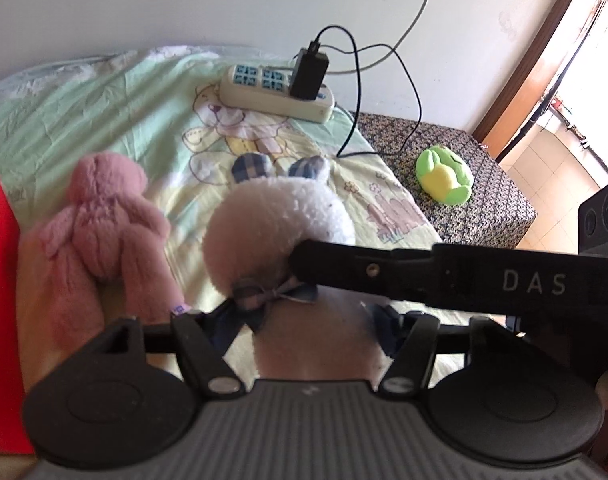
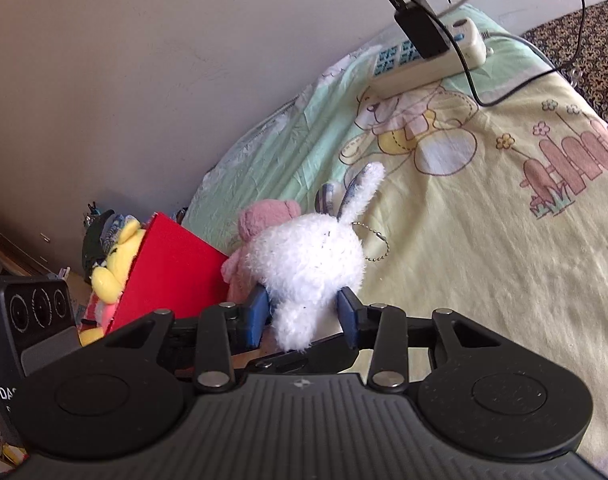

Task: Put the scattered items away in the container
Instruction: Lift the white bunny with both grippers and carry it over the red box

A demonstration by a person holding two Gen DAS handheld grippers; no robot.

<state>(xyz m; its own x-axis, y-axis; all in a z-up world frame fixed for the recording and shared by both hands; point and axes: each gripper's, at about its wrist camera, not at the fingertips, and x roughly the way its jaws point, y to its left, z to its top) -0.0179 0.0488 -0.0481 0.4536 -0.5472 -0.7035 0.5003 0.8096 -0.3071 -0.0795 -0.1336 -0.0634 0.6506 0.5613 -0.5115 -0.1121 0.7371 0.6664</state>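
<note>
Fluffy white rabbit plush [image 2: 308, 264], ears pointing away, is clamped by both right gripper [image 2: 304, 316] and left gripper [image 1: 304, 332].

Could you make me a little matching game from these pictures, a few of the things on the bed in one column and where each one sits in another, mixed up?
Things:
1. white plush rabbit
2. pink plush toy
3. green and yellow plush
4. black charger

Places:
A. plugged into the power strip near the wall
B. alone on the dark patterned cover
C. between the blue pads of the right gripper
D. lying on the cartoon bedsheet beside the red container

Pairs: 1-C, 2-D, 3-B, 4-A
</note>
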